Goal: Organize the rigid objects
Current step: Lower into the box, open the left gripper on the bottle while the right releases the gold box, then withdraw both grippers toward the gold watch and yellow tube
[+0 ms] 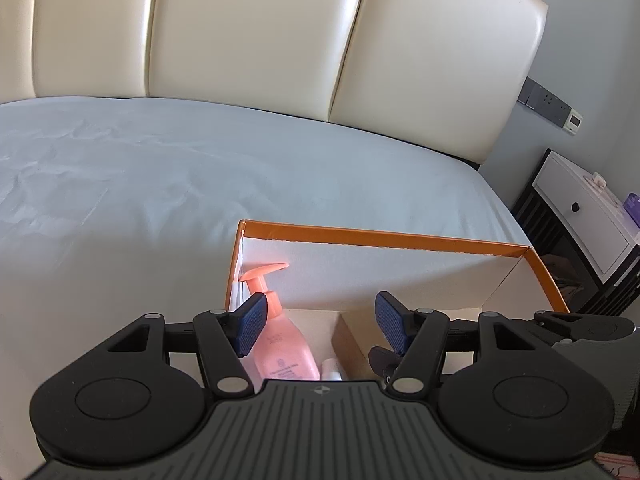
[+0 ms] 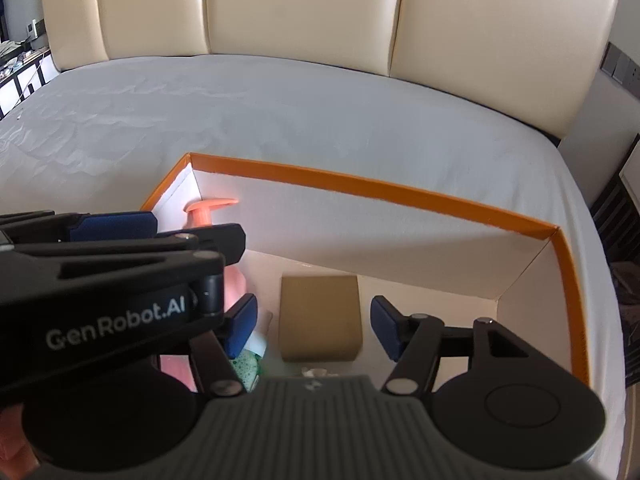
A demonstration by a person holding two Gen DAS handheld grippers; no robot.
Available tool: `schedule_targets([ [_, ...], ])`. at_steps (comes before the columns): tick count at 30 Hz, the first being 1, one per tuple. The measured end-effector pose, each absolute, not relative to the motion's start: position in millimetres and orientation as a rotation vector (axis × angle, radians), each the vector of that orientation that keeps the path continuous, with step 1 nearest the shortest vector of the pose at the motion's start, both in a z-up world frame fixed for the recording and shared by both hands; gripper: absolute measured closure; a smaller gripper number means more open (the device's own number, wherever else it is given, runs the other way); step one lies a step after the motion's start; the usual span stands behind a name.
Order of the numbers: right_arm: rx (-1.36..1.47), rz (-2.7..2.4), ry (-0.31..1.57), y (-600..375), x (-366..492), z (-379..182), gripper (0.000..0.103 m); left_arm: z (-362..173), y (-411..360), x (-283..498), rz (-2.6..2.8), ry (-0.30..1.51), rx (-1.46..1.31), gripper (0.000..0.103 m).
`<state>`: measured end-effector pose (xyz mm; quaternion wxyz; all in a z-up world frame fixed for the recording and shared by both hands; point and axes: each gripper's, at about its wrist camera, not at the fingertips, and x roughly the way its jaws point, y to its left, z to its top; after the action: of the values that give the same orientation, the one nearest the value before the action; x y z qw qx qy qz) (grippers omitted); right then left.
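An orange-rimmed white box point(image 1: 380, 238) point(image 2: 372, 190) sits on the bed. Inside it stand a pink pump bottle point(image 1: 280, 332) point(image 2: 210, 212) at the left, a tan brown box point(image 2: 319, 318) point(image 1: 352, 344) in the middle, and a green-and-white tube point(image 2: 250, 360) between them. My left gripper point(image 1: 320, 324) is open and empty above the box, its fingers either side of the bottle and brown box. It also shows in the right wrist view point(image 2: 116, 264) at the left. My right gripper point(image 2: 312, 328) is open and empty over the brown box.
The bed has a pale grey sheet point(image 1: 160, 184) and a cream padded headboard point(image 1: 248, 32). A white nightstand point(image 1: 580, 216) stands at the right beside the bed. Wall sockets point(image 1: 548, 104) sit above it.
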<state>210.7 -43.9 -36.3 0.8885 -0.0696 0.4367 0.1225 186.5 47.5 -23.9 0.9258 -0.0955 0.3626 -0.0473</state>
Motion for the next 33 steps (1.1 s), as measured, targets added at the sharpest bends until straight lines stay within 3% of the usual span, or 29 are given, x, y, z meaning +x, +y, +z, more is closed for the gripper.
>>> schedule_targets([
  [15, -0.167, 0.236, 0.787, -72.9, 150.4, -14.9, 0.038, -8.1, 23.0, 150.7, -0.127, 0.737, -0.141, 0.031],
  [28, -0.101, 0.207, 0.609, -121.1, 78.5, 3.6, 0.038, -1.1, 10.4, 95.3, -0.131, 0.625, -0.137, 0.031],
  [33, -0.058, 0.154, 0.610, -134.6, 48.2, -1.3, 0.038, -7.0, 11.2, 80.0, -0.155, 0.640, -0.180, 0.037],
])
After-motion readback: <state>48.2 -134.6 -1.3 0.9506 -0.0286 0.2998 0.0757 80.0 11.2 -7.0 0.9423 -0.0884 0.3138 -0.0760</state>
